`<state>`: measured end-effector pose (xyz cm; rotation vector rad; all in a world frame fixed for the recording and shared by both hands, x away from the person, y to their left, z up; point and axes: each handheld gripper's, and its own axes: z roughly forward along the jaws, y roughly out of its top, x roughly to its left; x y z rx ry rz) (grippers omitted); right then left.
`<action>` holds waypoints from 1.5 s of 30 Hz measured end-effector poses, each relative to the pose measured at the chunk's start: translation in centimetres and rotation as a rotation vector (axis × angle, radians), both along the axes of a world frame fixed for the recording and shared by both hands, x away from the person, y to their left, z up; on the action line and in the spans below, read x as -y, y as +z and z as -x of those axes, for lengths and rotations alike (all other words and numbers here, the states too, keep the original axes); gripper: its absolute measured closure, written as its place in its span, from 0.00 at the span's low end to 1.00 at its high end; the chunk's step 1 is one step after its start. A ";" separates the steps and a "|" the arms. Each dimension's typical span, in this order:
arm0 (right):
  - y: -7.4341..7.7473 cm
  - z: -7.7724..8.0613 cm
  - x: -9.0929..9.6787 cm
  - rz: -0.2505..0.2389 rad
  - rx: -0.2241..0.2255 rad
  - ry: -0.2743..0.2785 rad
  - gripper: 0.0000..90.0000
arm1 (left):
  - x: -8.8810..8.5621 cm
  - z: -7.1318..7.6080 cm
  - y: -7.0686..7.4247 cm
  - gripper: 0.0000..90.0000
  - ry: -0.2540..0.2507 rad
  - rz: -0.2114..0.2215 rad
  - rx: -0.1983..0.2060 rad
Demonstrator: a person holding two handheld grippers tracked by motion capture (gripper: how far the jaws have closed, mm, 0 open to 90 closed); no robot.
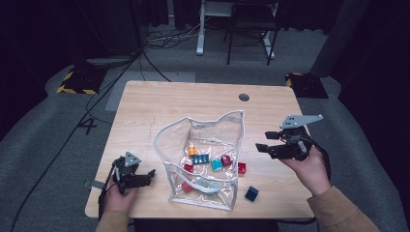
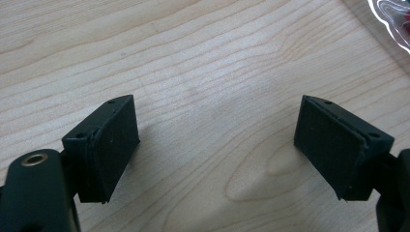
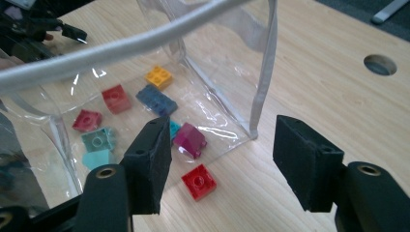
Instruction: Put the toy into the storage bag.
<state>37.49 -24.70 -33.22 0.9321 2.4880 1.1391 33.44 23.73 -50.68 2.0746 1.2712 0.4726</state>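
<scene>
Hovering right gripper [image 3: 220,162], jaws parted and empty, above red brick [image 3: 199,181] beside clear pouch [image 1: 203,159]; risking snagging pouch. Left gripper [image 2: 217,145] idling released.

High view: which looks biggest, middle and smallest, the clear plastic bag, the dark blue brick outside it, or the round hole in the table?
Largest to smallest:
1. Clear plastic bag with white trim, by far.
2. Dark blue brick.
3. Round hole in the wooden table, though it sits farther back, so these two are unsure.
</scene>
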 end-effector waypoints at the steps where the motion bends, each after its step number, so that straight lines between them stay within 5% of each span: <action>1: -0.4 -0.1 0.1 0.003 -0.009 -0.004 0.44 | 0.0 0.0 0.0 0.18 0.000 0.000 0.000; 19: -6.4 -1.6 -0.8 0.107 -0.145 0.005 0.47 | 0.0 0.0 0.0 0.18 0.000 0.000 0.000; 32: -10.5 -2.0 -1.5 0.153 -0.201 0.014 0.46 | 0.0 0.0 0.0 0.18 0.000 0.000 0.000; 45: -13.5 -2.0 -2.6 0.173 -0.211 0.026 0.45 | 0.0 0.0 0.0 0.18 0.000 0.000 0.000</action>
